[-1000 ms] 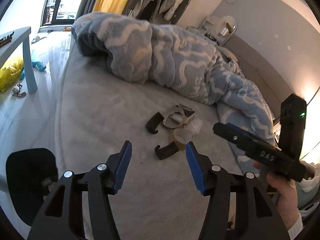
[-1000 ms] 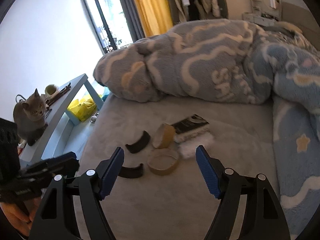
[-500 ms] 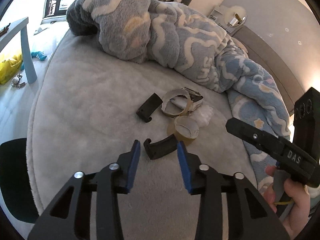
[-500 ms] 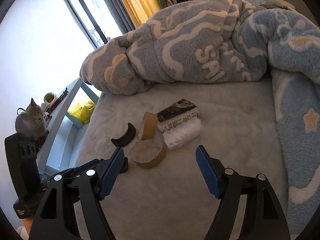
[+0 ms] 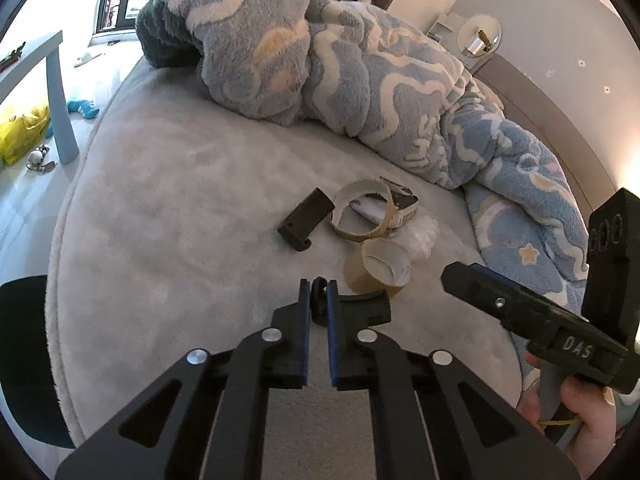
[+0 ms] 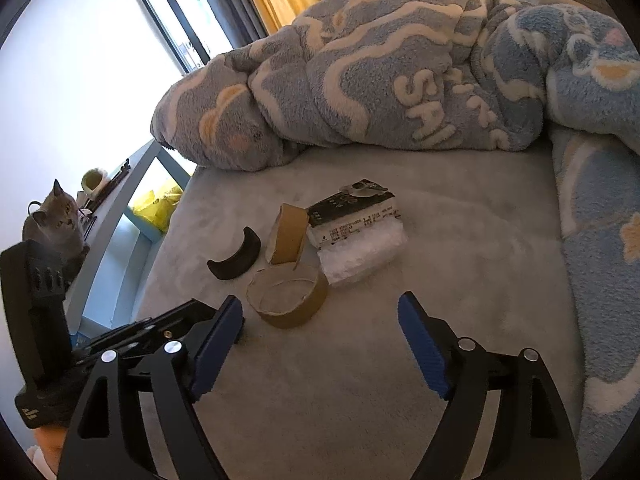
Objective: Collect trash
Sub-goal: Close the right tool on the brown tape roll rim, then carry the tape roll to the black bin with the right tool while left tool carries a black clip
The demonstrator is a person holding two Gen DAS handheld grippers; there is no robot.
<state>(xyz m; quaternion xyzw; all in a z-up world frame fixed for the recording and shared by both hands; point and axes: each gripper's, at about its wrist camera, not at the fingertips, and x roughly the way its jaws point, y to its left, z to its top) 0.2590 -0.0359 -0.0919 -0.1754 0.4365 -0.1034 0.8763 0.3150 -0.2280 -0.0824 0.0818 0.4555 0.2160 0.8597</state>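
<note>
On the grey bed (image 5: pixel 168 216) lies a small pile of trash. My left gripper (image 5: pixel 319 292) is shut on one end of a curved black plastic piece (image 5: pixel 360 306). Beside it lies a flat cardboard tape ring (image 5: pixel 378 272) (image 6: pixel 286 296). My right gripper (image 6: pixel 320 308) hangs just above and in front of that ring, and its jaws are opening without touching it. Further back are a second black curved piece (image 6: pixel 236 256), an upright cardboard ring (image 6: pixel 288 236), a black-and-white packet (image 6: pixel 352 212) and clear plastic wrap (image 6: pixel 360 252).
A rumpled blue and grey fleece blanket (image 5: pixel 340 80) fills the back and right of the bed. Left of the bed stands a pale blue table (image 6: pixel 120 208) with a grey cat (image 6: pixel 56 220) on it and a yellow bag (image 6: pixel 156 208) below. A dark chair (image 5: pixel 24 360) is at the bed's near left edge.
My left gripper came down and forward onto the near black piece and closed on it. The right gripper sank toward the flat ring and its jaws widened.
</note>
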